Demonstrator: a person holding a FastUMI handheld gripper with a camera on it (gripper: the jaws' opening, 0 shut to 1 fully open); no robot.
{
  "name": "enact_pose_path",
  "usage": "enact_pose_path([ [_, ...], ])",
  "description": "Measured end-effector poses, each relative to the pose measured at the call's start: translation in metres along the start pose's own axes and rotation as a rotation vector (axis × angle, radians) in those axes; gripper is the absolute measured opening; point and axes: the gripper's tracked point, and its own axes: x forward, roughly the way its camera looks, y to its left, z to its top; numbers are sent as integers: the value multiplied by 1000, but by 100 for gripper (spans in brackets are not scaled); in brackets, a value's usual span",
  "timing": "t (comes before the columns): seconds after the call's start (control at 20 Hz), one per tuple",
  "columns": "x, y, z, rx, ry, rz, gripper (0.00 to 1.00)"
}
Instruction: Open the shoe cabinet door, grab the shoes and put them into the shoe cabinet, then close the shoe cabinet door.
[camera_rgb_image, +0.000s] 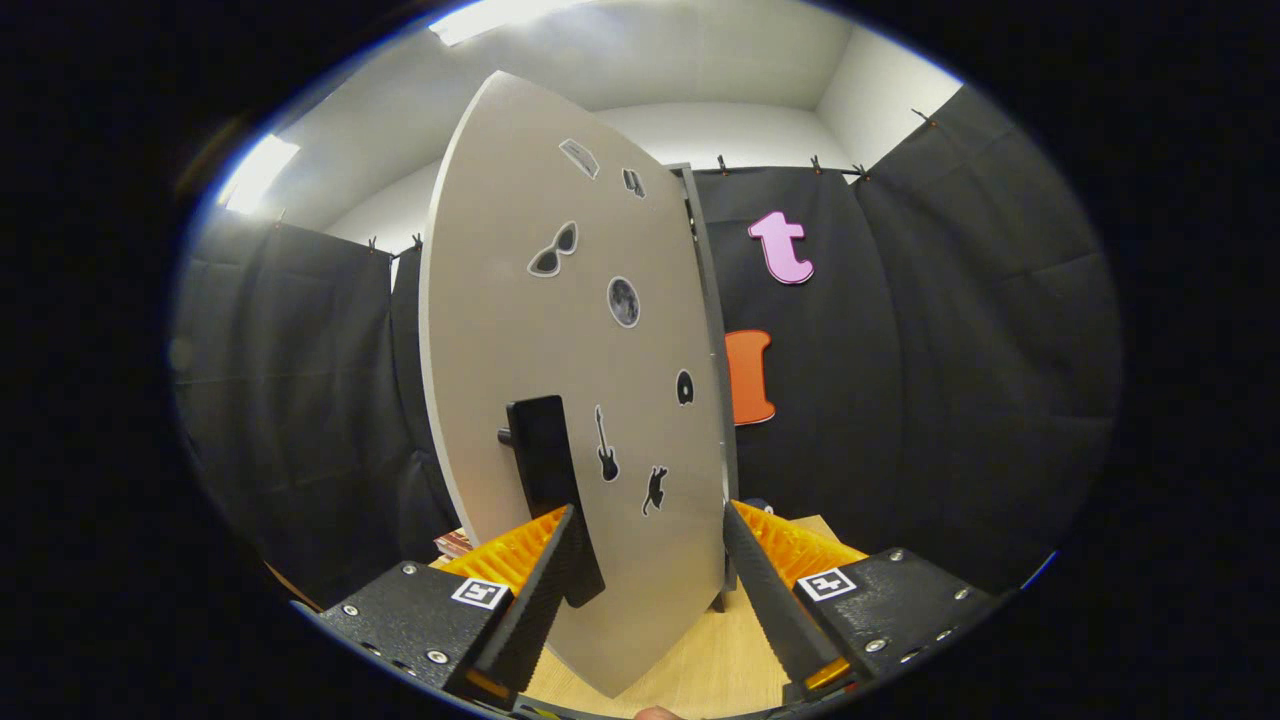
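The shoe cabinet door (540, 300) is a pale grey panel with several small dark stickers, standing close in front of me and turned at an angle. Its black upright handle (548, 460) sticks out from the lower part of the panel. My gripper (648, 512) is open, its fingers spread wide across the lower part of the door. The handle lies just inside the left finger (545, 590), touching or nearly touching it. The right finger (770, 590) is by the door's far edge and grips nothing. No shoes are visible.
The grey cabinet frame (712, 330) runs up behind the door's right edge. A light wooden surface (700, 660) lies below the door. A small reddish object (452, 543) peeks out low on the left behind the door. Black cloth walls surround the space.
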Motion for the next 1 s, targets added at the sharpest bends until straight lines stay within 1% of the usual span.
enact_pose_path([
  [0.15,21,23,-3,11,22,60,90],
  [0.25,29,42,-3,-4,34,113,91],
  [0.3,34,56,-4,-6,40,159,92],
  [0.35,39,74,-6,-2,49,210,94],
  [0.4,46,88,-7,-7,56,243,95],
  [0.55,78,97,-8,-29,55,244,95],
  [0.7,104,121,-13,0,64,285,95],
  [0.8,122,133,-12,7,65,294,95],
  [0.9,133,143,-13,10,69,315,95],
  [1.0,141,149,-13,3,74,314,95],
])
